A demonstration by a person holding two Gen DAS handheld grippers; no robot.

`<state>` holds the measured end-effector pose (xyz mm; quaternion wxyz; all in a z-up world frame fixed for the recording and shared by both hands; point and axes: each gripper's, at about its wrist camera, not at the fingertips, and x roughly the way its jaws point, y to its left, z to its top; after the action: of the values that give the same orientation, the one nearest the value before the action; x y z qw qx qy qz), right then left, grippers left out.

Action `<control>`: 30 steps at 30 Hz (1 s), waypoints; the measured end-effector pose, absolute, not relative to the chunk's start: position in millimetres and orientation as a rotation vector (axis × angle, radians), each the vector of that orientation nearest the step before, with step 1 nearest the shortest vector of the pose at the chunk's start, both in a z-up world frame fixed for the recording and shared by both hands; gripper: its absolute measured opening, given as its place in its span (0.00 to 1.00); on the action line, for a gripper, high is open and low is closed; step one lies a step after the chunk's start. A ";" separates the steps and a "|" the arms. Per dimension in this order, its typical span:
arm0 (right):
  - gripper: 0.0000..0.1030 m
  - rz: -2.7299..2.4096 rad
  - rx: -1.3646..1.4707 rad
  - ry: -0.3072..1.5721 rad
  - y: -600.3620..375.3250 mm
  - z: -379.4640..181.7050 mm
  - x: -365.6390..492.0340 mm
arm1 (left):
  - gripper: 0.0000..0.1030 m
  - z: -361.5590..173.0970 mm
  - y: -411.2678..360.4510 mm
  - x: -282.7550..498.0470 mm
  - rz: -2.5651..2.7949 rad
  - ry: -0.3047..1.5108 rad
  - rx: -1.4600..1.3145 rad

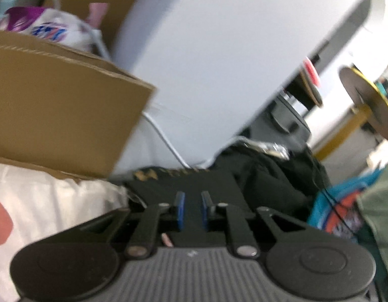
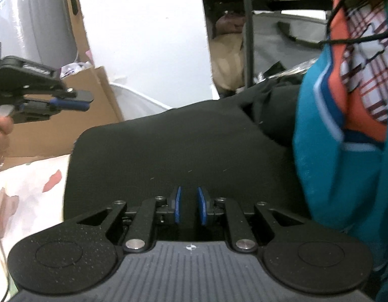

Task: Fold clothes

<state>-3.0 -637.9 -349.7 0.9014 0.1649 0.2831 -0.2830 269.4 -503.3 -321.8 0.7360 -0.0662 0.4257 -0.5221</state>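
Your right claw (image 2: 188,205) is hovering released over black cloth (image 2: 168,151), its rounded edge facing the sheet (image 2: 30,188); left claw (image 1: 193,210) released too.

text: none legible | packet (image 1: 50,29) print possibly lettering, too blurred

garment (image 2: 168,151) on bedsheet (image 2: 30,188), box (image 2: 100,100) behind
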 end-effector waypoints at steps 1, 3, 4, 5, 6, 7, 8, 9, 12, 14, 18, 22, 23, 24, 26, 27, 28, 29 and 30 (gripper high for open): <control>0.29 -0.596 0.331 0.582 -641.3 -348.5 -3.6 | 0.14 -321.3 -504.7 263.9 -1.161 0.933 -0.140; 0.37 -0.620 0.305 0.568 -647.7 -346.0 -5.1 | 0.16 -323.5 -507.2 251.4 -1.194 0.930 -0.122; 0.37 -0.628 0.295 0.564 -650.6 -345.6 -4.9 | 0.16 -325.6 -510.2 245.0 -1.208 0.932 -0.108; 0.37 -0.638 0.286 0.561 -654.2 -345.7 -4.2 | 0.16 -328.4 -512.9 240.0 -1.220 0.936 -0.091; 0.37 -0.644 0.281 0.560 -658.5 -347.5 -2.5 | 0.16 -333.2 -515.9 237.1 -1.222 0.939 -0.072; 0.37 -0.649 0.276 0.560 -662.9 -349.5 -0.8 | 0.16 -338.2 -519.0 234.4 -1.223 0.942 -0.053; 0.37 -0.659 0.271 0.567 -667.6 -353.7 1.5 | 0.16 -344.7 -520.9 233.1 -1.216 0.951 -0.038; 0.37 -0.669 0.266 0.575 -672.2 -358.1 3.8 | 0.16 -351.3 -522.7 232.0 -1.207 0.962 -0.022; 0.37 -0.729 0.235 0.616 -682.2 -374.4 5.7 | 0.02 -367.2 -516.7 241.1 -1.176 0.975 -0.007; 0.37 -0.765 0.246 0.631 -687.2 -381.9 0.0 | 0.02 -376.3 -513.3 246.4 -1.163 0.980 -0.001; 0.37 -0.774 0.266 0.652 -683.9 -391.4 -21.0 | 0.03 -378.1 -520.1 238.0 -1.159 0.904 0.116; 0.37 -0.782 0.245 0.680 -676.5 -394.2 -37.9 | 0.03 -377.2 -526.3 237.7 -1.108 0.874 0.164; 0.37 -0.785 0.253 0.680 -675.1 -393.4 -42.1 | 0.03 -376.7 -527.2 238.7 -1.089 0.872 0.170; 0.37 -0.789 0.261 0.679 -673.7 -392.6 -46.4 | 0.03 -373.9 -526.1 238.9 -1.084 0.871 0.169; 0.37 -0.796 0.277 0.678 -670.8 -391.0 -55.0 | 0.03 -368.0 -523.6 239.1 -1.077 0.870 0.168; 0.37 -0.799 0.286 0.677 -669.4 -390.2 -59.2 | 0.02 -364.0 -522.2 238.0 -1.077 0.851 0.171; 0.37 -0.802 0.294 0.676 -668.0 -389.4 -63.5 | 0.02 -359.8 -520.7 236.8 -1.078 0.830 0.174; 0.37 -0.806 0.302 0.676 -666.6 -388.6 -67.8 | 0.02 -355.6 -519.2 235.7 -1.078 0.808 0.177; 0.37 -0.809 0.310 0.675 -665.1 -387.8 -72.1 | 0.03 -352.6 -518.6 237.2 -1.081 0.800 0.169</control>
<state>-72.1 -665.1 -387.8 0.8529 0.1472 0.3207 -0.3846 237.2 -518.6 -352.6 0.7791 0.0781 0.3700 -0.5000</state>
